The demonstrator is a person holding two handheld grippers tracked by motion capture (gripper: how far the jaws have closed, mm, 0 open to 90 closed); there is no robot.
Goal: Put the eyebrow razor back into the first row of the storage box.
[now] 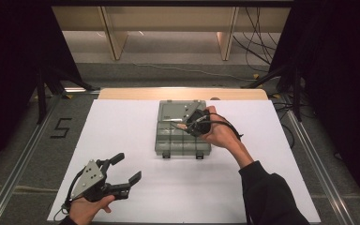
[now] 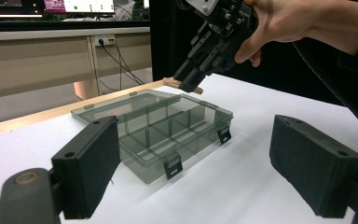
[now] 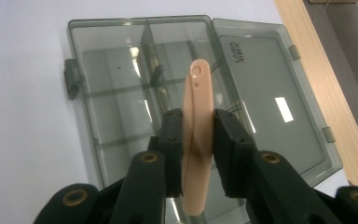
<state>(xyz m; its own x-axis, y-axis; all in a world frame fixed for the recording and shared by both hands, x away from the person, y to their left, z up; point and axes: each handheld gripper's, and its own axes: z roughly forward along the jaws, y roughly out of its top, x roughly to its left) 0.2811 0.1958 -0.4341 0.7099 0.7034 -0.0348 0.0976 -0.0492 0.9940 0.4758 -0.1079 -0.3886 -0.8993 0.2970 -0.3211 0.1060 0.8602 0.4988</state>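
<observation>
A smoky clear compartment box [image 1: 161, 140] lies open at the middle of the white table, its lid [image 3: 270, 84] folded flat on the far side. My right gripper [image 1: 187, 124] hovers over the box, shut on a slim peach plastic piece [image 3: 198, 93] with a rounded, holed tip. That piece [image 2: 172, 82] pokes out beyond the right gripper [image 2: 189, 84] above the box [image 2: 154, 130]. In the right gripper view the compartments [image 3: 121, 70] beneath it hold nothing. My left gripper [image 1: 127, 167] rests near the front left of the table, open, with nothing between its pads [image 2: 93, 163].
White paper [image 1: 122, 122] covers the tabletop, with a wooden edge [image 1: 183, 93] at the far side. Black stands and cables [image 1: 262, 47] lie on the floor beyond the table. The box's two front latches [image 2: 172, 165] hang open.
</observation>
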